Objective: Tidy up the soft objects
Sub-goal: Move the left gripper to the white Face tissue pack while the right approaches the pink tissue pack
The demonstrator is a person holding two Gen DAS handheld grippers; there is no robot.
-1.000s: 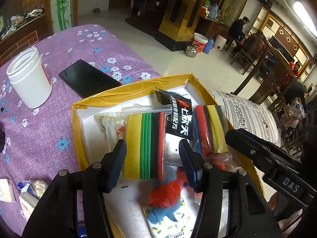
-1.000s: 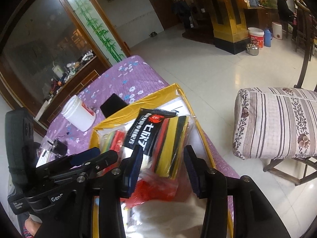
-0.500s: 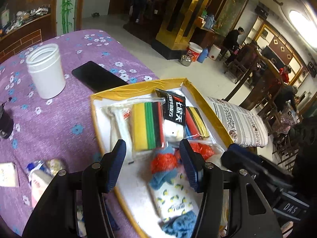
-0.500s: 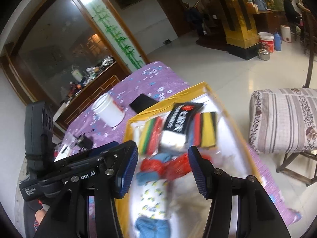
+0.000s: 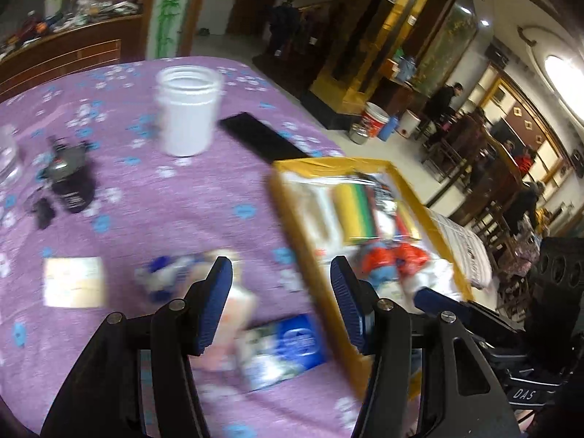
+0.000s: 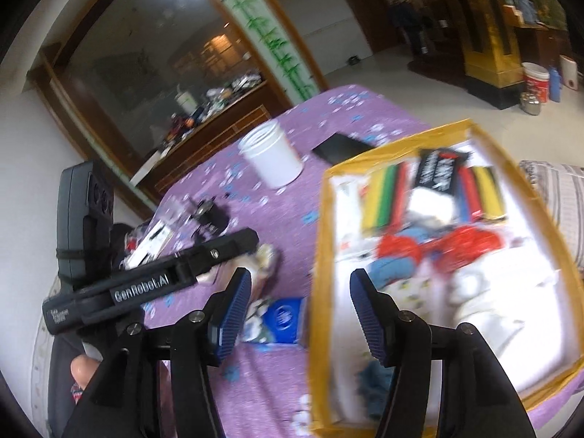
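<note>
Left gripper (image 5: 281, 304) and right gripper (image 6: 299, 315) both parted and empty above the purple counter (image 5: 182, 211), the right one's jaws just widened with nothing between them. Just beyond, loose soft packs: a blue-and-white packet (image 5: 288, 350) and a pale pouch (image 5: 233, 314) beside the box (image 5: 328, 162). Likely light, squashy and slick in their wrappers; best pinched across the thick middle, not a loose edge. Inside the box, blurred cloths and striped sponges (image 5: 352, 215). Farther back, a white jar (image 5: 188, 115) and phone (image 5: 262, 138).
</note>
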